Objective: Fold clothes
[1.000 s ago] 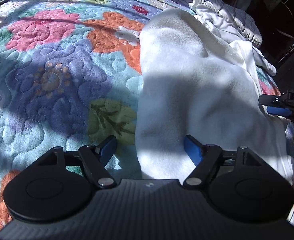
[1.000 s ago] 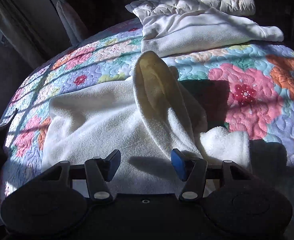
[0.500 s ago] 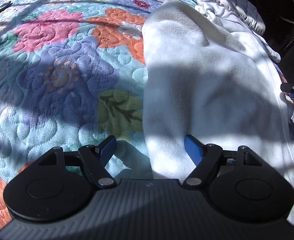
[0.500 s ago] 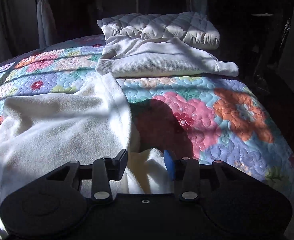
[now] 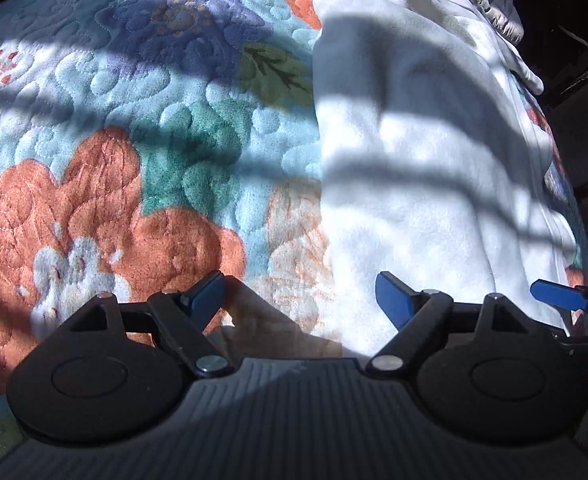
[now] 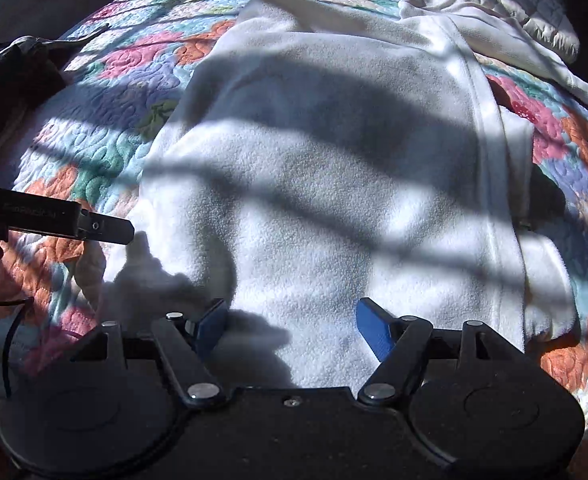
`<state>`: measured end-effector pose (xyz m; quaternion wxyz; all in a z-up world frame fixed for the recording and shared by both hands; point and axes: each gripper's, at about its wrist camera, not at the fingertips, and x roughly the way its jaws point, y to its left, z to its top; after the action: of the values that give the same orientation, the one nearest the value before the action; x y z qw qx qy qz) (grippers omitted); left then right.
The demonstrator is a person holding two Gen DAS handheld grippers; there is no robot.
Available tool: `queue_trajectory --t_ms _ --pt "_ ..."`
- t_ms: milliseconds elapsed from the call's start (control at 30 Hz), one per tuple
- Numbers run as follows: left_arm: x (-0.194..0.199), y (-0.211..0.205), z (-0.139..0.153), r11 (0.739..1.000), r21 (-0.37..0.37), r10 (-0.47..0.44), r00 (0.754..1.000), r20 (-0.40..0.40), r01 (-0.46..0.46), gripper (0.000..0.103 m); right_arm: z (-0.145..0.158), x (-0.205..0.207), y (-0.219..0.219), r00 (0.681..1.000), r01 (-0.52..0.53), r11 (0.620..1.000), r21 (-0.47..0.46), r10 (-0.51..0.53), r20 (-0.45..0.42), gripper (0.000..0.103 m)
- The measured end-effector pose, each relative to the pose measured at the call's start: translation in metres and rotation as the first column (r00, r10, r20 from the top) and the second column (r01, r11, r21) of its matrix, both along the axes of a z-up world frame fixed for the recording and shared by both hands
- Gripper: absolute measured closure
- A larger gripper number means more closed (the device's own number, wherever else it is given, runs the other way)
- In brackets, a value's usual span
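Here, white fleece garment (image 6: 314, 184) on floral quilt (image 5: 133, 128) — both grippers agape

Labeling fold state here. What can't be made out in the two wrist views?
- Near hem of the white fleece garment: both views, hidden behind the gripper bodies.
- Its layers along the right side seam: right wrist view, shadow bands.
- The folded white top and quilted pillow: cut by the upper frame edge.
- Quilt under the fleece: covered.
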<state>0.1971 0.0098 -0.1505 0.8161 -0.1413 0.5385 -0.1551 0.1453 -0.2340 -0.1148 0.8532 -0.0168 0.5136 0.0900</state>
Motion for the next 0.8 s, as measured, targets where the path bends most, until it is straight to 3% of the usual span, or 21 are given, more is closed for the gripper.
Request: queue_trajectory --t_ms 167,300,433,533,600,667,800 --pt "-0.024 0.012 0.007 0.996 -0.043 -0.076 0.996 0.037 0.078 0.021 0.006 -0.047 -0.023 0.999 -0.031 0.995 0.094 0.035 -0.036 0.018" --pt "-0.040 0.012 0.009 0.981 -0.158 -0.113 0.994 0.013 0.114 0.021 0.000 -0.090 -0.042 0.991 -0.040 0.993 0.115 0.054 -0.120 0.018" --pt "-0.062 0.006 0.005 0.968 -0.194 -0.170 0.985 -0.033 0.160 0.021 -0.002 -0.126 -0.067 0.986 0.014 0.989 0.146 0.011 -0.169 0.018" --pt "-0.080 0.001 0.001 0.958 -0.215 -0.211 0.975 -0.068 0.192 0.022 -0.003 -0.149 -0.091 0.981 0.079 0.961 0.265 -0.027 -0.193 0.018" --pt "-0.080 0.005 -0.011 0.938 -0.314 -0.197 0.971 -0.134 0.147 0.022 -0.006 -0.161 -0.105 0.981 0.122 0.927 0.354 -0.060 -0.182 0.018" --pt "-0.076 0.004 -0.015 0.941 -0.308 -0.186 0.973 -0.134 0.138 0.025 -0.017 -0.166 -0.117 0.978 0.190 0.874 0.447 -0.126 -0.169 0.018" --pt "-0.070 -0.006 -0.014 0.944 -0.284 -0.199 0.976 -0.085 0.167 0.041 -0.059 -0.165 -0.138 0.916 0.389 0.663 0.640 -0.354 -0.190 0.018"
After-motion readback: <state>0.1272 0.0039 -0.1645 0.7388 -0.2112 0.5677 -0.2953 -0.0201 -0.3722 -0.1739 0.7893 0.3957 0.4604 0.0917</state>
